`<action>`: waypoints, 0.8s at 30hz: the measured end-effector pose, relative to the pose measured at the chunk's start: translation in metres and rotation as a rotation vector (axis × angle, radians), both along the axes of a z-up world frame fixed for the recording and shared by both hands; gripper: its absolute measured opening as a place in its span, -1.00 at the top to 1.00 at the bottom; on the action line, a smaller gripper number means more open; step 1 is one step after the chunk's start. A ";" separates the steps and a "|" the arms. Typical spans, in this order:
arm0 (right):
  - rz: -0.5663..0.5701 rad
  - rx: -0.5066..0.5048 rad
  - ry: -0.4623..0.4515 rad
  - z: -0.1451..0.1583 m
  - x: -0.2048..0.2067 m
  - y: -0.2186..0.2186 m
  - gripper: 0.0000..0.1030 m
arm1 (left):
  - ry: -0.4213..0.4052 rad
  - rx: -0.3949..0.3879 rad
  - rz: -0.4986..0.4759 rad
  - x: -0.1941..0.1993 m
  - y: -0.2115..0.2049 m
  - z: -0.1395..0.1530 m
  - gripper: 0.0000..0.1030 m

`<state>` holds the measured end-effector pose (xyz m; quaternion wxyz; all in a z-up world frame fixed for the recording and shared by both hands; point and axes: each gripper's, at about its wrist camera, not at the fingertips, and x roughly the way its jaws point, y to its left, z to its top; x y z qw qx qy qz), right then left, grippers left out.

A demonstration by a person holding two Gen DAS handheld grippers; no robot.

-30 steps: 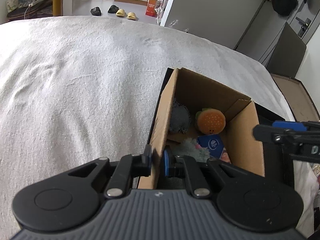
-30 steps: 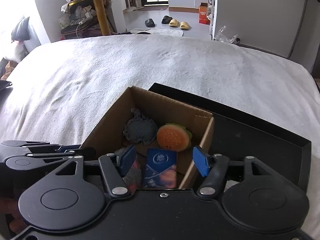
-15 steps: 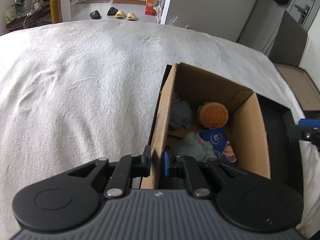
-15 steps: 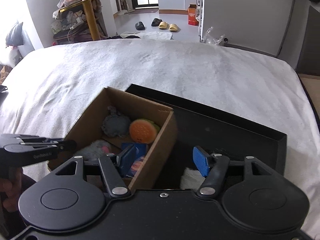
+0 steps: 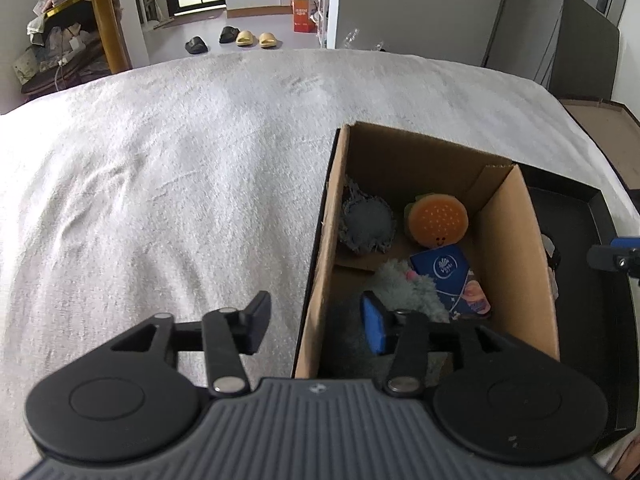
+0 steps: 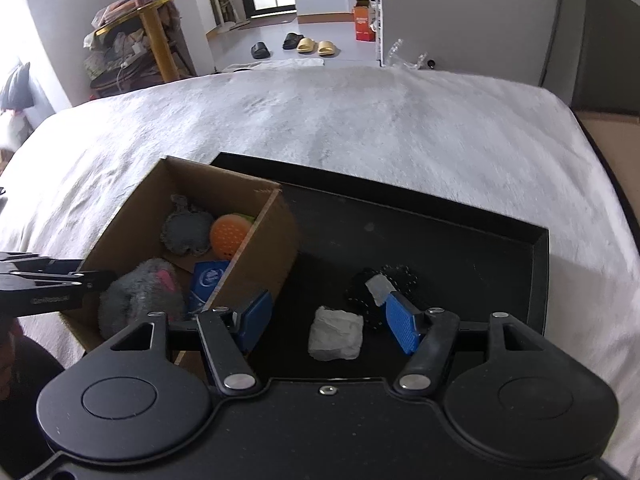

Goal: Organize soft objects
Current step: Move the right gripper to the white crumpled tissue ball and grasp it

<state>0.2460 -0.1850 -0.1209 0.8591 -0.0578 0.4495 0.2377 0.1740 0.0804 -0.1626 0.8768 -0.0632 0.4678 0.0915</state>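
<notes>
Left claw (image 5: 316,322): jaws spread wide and holding nothing. They straddle the near left wall of the cardboard box (image 5: 320,256), your left finger outside over the bed (image 5: 168,184), your right finger inside over the box contents.

Right claw (image 6: 328,318): jaws spread wide and holding nothing, poised over the black tray (image 6: 540,272) just right of the box.

Items between or ahead of your right claw:
- White folded cloth (image 6: 335,334), lying on the tray floor between the two fingers, slightly nearer the right one.
- Black fabric piece with pale stitching (image 6: 402,278), just beyond your right finger, with a small grey patch (image 6: 380,286) on it; your right fingertip overlaps it in view, contact cannot be told.

Items in the box, ahead of your left claw:
- Grey fuzzy plush (image 5: 404,286), directly beyond your right finger, a pink spot on it.
- Blue tissue packet (image 5: 444,270), right of the plush.
- Orange burger plush (image 5: 436,218), farther ahead and to the right.
- Grey knitted pad (image 5: 366,222), farther ahead, against the left wall.

The box stands in the left end of the tray, and the tray rests on the bed.
</notes>
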 end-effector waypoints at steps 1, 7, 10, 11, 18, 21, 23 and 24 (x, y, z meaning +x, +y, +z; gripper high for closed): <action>-0.010 0.005 0.005 -0.004 0.001 -0.003 -0.22 | -0.003 0.001 0.003 0.000 0.000 0.001 -0.07; -0.057 0.043 0.044 -0.026 0.012 -0.019 -0.22 | -0.014 0.045 0.012 0.002 -0.005 0.008 -0.24; -0.075 0.079 0.077 -0.036 0.016 -0.026 -0.22 | -0.014 0.075 0.005 0.005 -0.011 0.011 -0.27; -0.090 0.094 0.095 -0.040 0.017 -0.029 -0.22 | -0.009 0.079 0.003 0.006 -0.013 0.011 -0.27; -0.051 0.115 0.132 -0.061 0.018 -0.017 -0.22 | 0.025 0.111 0.009 0.016 -0.019 0.007 -0.28; -0.035 0.105 0.135 -0.066 0.021 -0.011 -0.22 | 0.030 0.111 0.016 0.019 -0.020 0.005 -0.28; -0.033 0.102 0.142 -0.072 0.024 -0.010 -0.22 | 0.029 0.113 0.019 0.020 -0.019 0.004 -0.28; -0.032 0.098 0.148 -0.075 0.025 -0.010 -0.22 | 0.030 0.112 0.021 0.021 -0.019 0.003 -0.28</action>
